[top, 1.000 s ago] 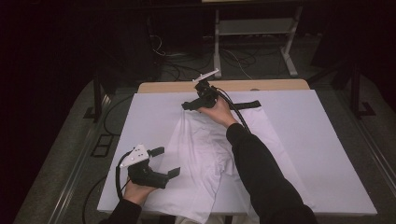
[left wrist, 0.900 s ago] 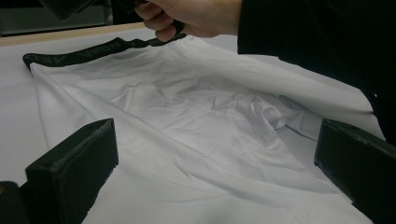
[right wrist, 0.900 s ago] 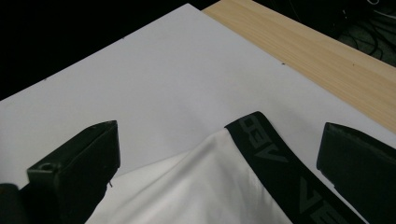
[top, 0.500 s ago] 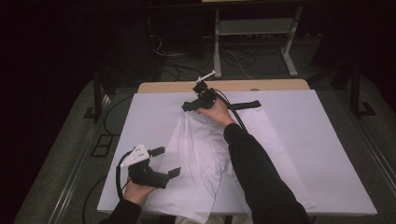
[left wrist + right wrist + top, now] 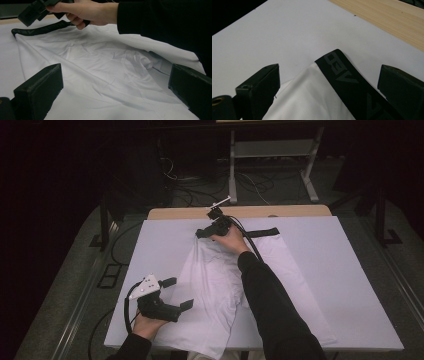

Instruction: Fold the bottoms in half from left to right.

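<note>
While both hand-held grippers, left [image 5: 179, 293] and right [image 5: 202, 233], stand spread, the creased white garment [image 5: 220, 285] with black waistband [image 5: 347, 82] lies flat on the counter [image 5: 350, 270].

White garment [image 5: 215, 290] with black lettered waistband [image 5: 347, 82], white table cover [image 5: 345, 270], pale wood table edge [image 5: 280, 211], black grippers

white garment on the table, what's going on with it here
A person is working on a white garment with a black waistband, spread on the table. The right gripper hovers open at the waistband's far corner. The left gripper is open at the garment's near left edge, gripping nothing.
</note>
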Tool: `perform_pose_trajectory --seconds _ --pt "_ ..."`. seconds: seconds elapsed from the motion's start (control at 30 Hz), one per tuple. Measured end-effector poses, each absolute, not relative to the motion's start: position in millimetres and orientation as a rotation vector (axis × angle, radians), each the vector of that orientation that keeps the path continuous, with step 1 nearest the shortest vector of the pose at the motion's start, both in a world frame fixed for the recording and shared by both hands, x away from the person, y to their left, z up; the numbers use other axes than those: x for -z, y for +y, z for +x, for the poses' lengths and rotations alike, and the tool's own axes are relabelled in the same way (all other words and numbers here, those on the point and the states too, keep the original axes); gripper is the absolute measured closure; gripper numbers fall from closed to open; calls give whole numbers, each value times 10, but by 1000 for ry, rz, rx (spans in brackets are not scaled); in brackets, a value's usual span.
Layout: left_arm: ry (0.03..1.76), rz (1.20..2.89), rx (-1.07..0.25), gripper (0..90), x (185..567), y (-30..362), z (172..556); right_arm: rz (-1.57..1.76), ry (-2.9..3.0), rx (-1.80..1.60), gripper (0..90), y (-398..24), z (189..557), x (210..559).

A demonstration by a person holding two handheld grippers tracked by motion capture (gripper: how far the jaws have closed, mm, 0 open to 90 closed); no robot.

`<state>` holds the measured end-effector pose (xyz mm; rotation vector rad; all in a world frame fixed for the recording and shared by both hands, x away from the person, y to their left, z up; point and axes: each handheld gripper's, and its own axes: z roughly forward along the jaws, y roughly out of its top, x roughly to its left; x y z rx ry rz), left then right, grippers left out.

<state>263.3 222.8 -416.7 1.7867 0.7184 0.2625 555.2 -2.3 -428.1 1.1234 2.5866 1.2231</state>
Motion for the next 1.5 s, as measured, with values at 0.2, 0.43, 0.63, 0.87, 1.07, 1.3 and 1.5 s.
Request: perform_pose_trajectory --seconds 0.2,0.43,0.63,0.87,1.07,1.3,1.5 --pt "721 1782 -265 0 4166 2238 2634 1118 2600 -1194 72 123 5574 4307" --pt "721 1781 -265 0 4164 2242 2630 1111 2604 -1135 197 261 5574 4318" --pt "723 1779 -266 0 4164 2246 2630 1125 2585 -1089 287 372 5575 4337" --pt "722 1777 -268 0 4164 2250 2627 1151 2552 -1031 360 444 5587 4384" --pt "720 1778 -270 0 4163 2255 2630 1162 2519 -1000 439 481 5583 4431" --pt "722 1774 -272 0 4160 2257 2628 1191 2494 -986 595 460 5583 4421" --pt "723 1773 -274 0 4159 2264 2630 1241 2461 -1064 676 403 5556 4461"
